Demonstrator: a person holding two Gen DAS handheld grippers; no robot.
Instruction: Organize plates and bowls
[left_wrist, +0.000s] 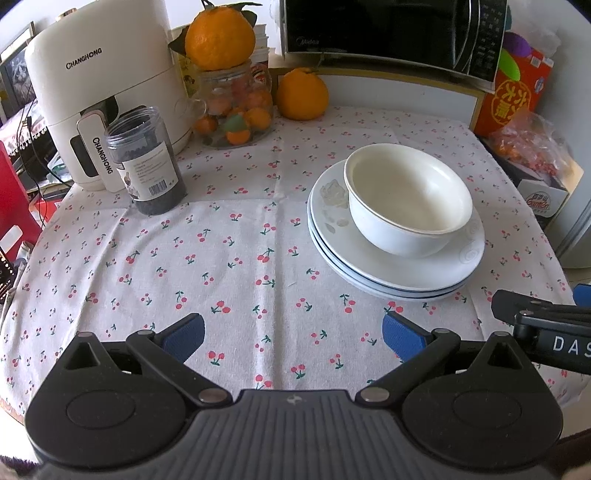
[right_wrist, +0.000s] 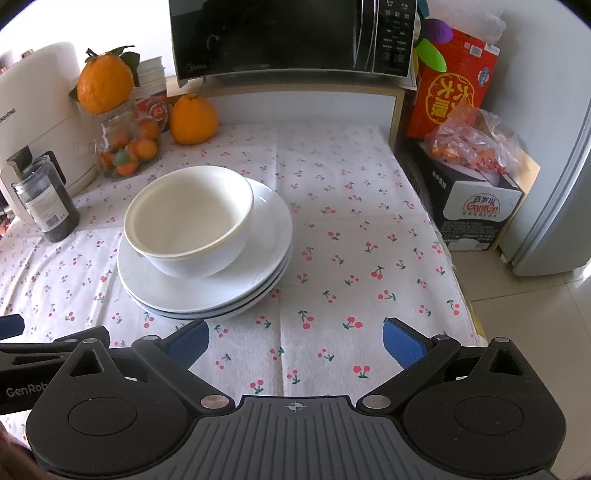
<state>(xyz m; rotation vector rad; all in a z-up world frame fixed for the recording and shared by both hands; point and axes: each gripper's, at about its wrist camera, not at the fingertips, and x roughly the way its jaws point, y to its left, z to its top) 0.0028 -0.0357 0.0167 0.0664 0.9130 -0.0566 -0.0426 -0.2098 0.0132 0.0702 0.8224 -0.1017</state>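
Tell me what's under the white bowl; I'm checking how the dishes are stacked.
The white bowl sits on a stack of white plates, at least two by their rims, on the cherry-print tablecloth. The bowl hides the top plate's centre.

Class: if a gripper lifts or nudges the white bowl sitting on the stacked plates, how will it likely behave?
The white bowl looks glazed, so probably rigid, slippery and breakable. It sits off-centre on the stacked plates, so a push may slide it toward their edge rather than tip it.
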